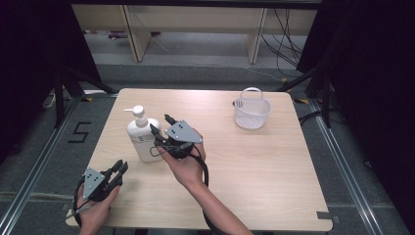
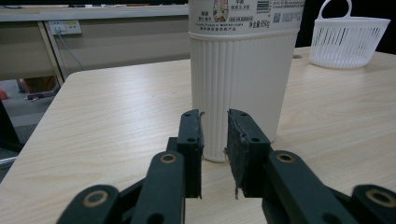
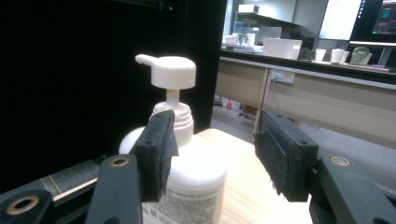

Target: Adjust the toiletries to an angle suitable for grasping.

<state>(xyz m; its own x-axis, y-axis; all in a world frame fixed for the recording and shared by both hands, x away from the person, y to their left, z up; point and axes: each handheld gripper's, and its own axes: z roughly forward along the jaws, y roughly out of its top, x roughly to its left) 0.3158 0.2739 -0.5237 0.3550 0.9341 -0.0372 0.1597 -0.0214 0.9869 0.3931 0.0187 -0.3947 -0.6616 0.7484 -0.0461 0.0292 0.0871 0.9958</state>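
Note:
A white pump bottle (image 1: 143, 137) stands upright on the wooden table (image 1: 254, 161), left of centre. My right gripper (image 1: 161, 123) hovers right beside its shoulder, jaws apart. In the right gripper view the bottle (image 3: 196, 182) and its pump head (image 3: 173, 72) sit behind the left jaw, and the gap of the gripper (image 3: 215, 126) holds nothing. My left gripper (image 1: 121, 169) rests low near the table's front left corner. It points at the ribbed base of the bottle (image 2: 238, 84), and the gripper (image 2: 215, 121) stands open a short way from it.
A white plastic basket (image 1: 252, 115) with a handle stands at the back right of the table, and the basket (image 2: 348, 39) also appears beyond the bottle in the left gripper view. Black curtains flank the table; cables and furniture legs lie on the floor behind.

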